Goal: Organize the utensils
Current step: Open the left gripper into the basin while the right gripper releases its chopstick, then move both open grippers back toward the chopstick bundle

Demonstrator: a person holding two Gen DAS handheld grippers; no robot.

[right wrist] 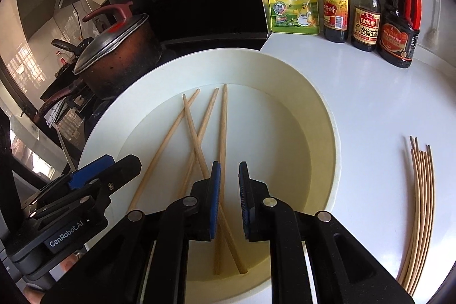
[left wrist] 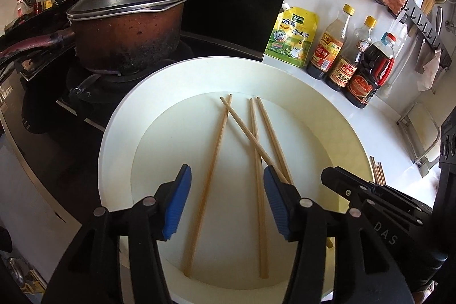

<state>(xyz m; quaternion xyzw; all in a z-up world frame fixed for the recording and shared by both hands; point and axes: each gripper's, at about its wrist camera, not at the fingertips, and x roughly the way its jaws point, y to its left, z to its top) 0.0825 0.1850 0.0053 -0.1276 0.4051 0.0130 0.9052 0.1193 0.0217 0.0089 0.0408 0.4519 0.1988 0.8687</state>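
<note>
Four chopsticks (left wrist: 225,150) lie crossed in the white basin (left wrist: 119,116). Above it, the left gripper (left wrist: 226,190) has its jaws wide apart and empty. The right gripper (right wrist: 229,187) has its jaws slightly parted, gripping nothing.

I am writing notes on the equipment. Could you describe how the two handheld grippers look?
Both match: the left gripper and the right gripper have black plastic bodies, linkage arms joined by round silver pivot pins, and two fingers with ribbed blue pads. White lettering reads "GenRobot.AI" on the left body and "DAS" on the right. No cables or sleeves show.
</note>
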